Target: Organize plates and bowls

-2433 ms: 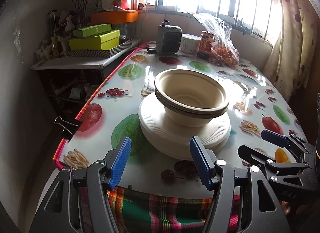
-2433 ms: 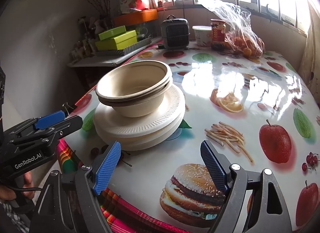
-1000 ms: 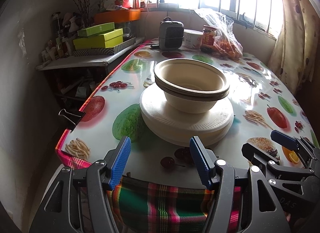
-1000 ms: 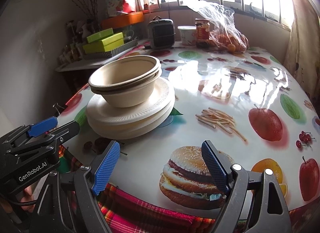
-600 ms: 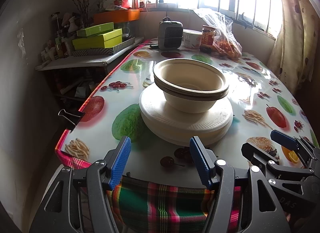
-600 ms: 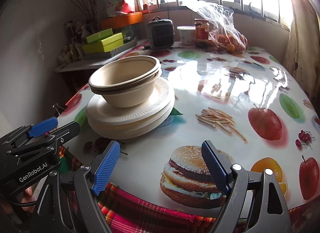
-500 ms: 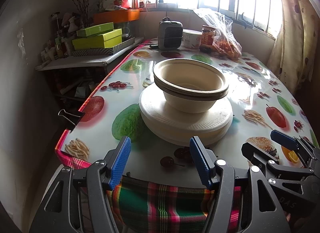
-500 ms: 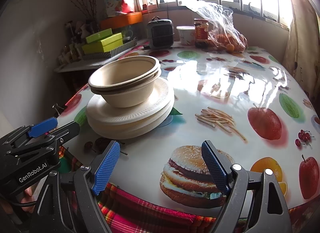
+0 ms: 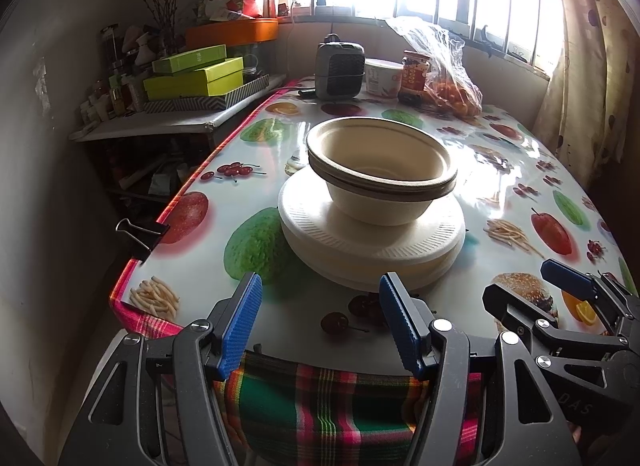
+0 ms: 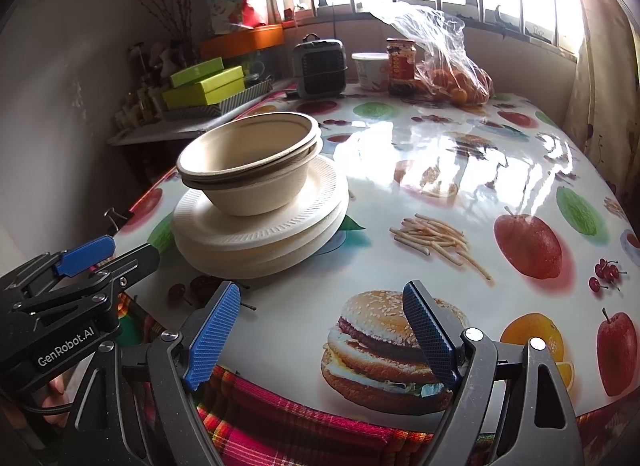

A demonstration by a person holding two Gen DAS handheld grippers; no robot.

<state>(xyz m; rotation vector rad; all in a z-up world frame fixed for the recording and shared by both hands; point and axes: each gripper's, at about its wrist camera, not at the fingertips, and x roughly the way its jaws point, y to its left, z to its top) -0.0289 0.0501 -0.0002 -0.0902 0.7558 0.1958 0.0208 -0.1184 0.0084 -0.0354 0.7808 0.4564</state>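
We have the table point(image 9: 516, 169) filling most of both views, its glossy printed cloth catching hard window glare on the right of the frame, and that slick surface is our first worry: anything nudged sideways would likely slide rather than stay put. The plates point(image 9: 372, 250) sit stacked at centre in the left view, left of centre in the right view, near the table's left edge, and the stack looks slightly uneven, so a push from the right could walk it toward that edge. The bowls point(image 9: 380, 169) are nested and rest on top of the plates; they make the pile top-heavy, and we judge that lifting a rim on one side only could tip them or drag the light plates along. Our left gripper point(image 9: 320, 318) hangs at the bottom of its frame with jaws spread and nothing between them, short of the stack. Our right gripper point(image 10: 320, 334) is likewise spread and empty, over the burger print, apart from the plates.
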